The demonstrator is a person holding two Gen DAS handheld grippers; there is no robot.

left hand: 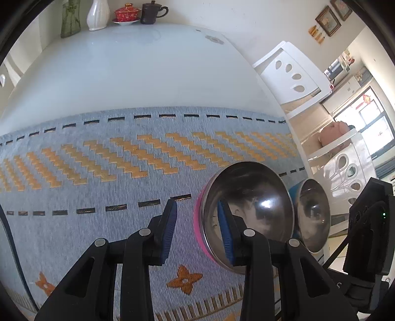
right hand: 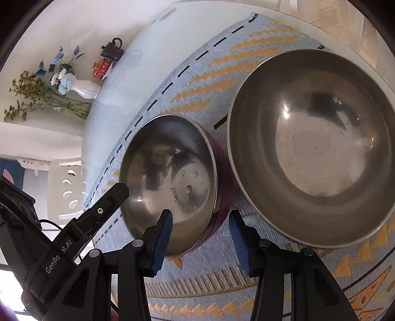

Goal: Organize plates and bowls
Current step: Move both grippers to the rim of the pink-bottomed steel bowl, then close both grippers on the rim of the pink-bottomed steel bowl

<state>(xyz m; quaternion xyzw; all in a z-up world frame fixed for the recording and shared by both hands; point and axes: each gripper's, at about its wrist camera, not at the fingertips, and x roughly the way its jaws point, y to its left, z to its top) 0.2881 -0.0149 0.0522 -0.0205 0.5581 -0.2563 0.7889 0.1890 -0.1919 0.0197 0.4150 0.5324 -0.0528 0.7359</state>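
Note:
Two steel-lined bowls sit on a blue-and-orange woven mat. The pink-sided bowl (left hand: 249,210) (right hand: 170,182) is the smaller one in the right wrist view; the blue-sided bowl (left hand: 312,217) (right hand: 313,143) sits beside it, apart. My left gripper (left hand: 197,229) is open and empty, low over the mat just left of the pink bowl, its right finger in front of the bowl's rim. My right gripper (right hand: 200,237) is open and empty, its jaws on either side of the pink bowl's near rim, left finger over the inside, right finger outside.
The mat (left hand: 123,172) lies on a white table (left hand: 123,69). At the table's far end stand vases (left hand: 97,14), a red lidded cup (left hand: 126,13) and a dark mug (left hand: 151,13). White chairs (left hand: 293,71) stand at the table's right side. The left gripper's body (right hand: 49,247) shows at lower left.

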